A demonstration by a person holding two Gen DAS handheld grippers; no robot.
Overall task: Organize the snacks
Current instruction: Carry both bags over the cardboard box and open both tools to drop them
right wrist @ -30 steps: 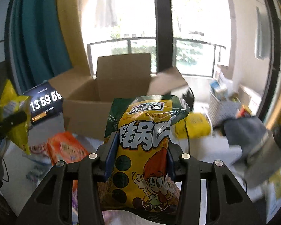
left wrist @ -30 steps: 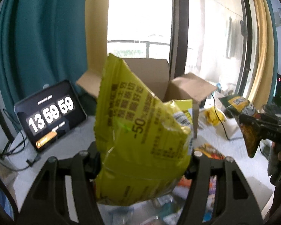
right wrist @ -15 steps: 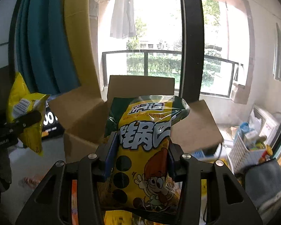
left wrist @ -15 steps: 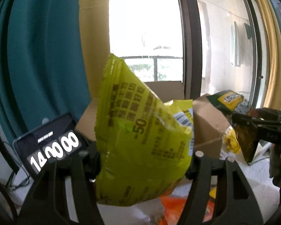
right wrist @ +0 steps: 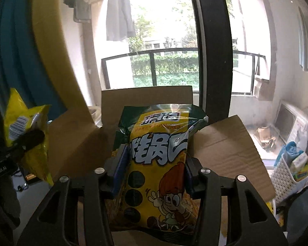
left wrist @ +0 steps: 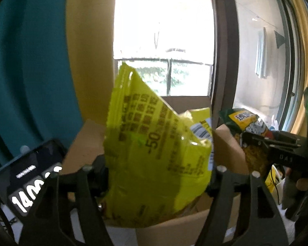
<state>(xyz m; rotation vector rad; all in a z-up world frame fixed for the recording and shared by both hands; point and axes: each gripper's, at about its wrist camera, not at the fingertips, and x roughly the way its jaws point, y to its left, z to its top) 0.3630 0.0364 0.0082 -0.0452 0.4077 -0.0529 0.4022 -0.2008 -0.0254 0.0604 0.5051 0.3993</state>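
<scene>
My left gripper [left wrist: 158,176] is shut on a yellow-green snack bag [left wrist: 154,147] and holds it upright just above the open cardboard box [left wrist: 174,225]. My right gripper [right wrist: 154,168] is shut on a yellow cartoon snack bag [right wrist: 160,164], held upright over the same box [right wrist: 225,147], whose flaps stand open. The right gripper with its bag [left wrist: 250,135] shows at the right of the left wrist view. The left gripper's bag [right wrist: 26,135] shows at the left of the right wrist view. The inside of the box is mostly hidden by the bags.
A tablet showing a clock [left wrist: 26,184] stands left of the box. A white basket with small items [right wrist: 291,170] sits at the right. A dark window post [right wrist: 211,47] and teal curtain [left wrist: 26,71] stand behind the box.
Both grippers have moved forward and up with their bags, from above the table to close over the box. The loose snacks on the table have dropped out of view.
</scene>
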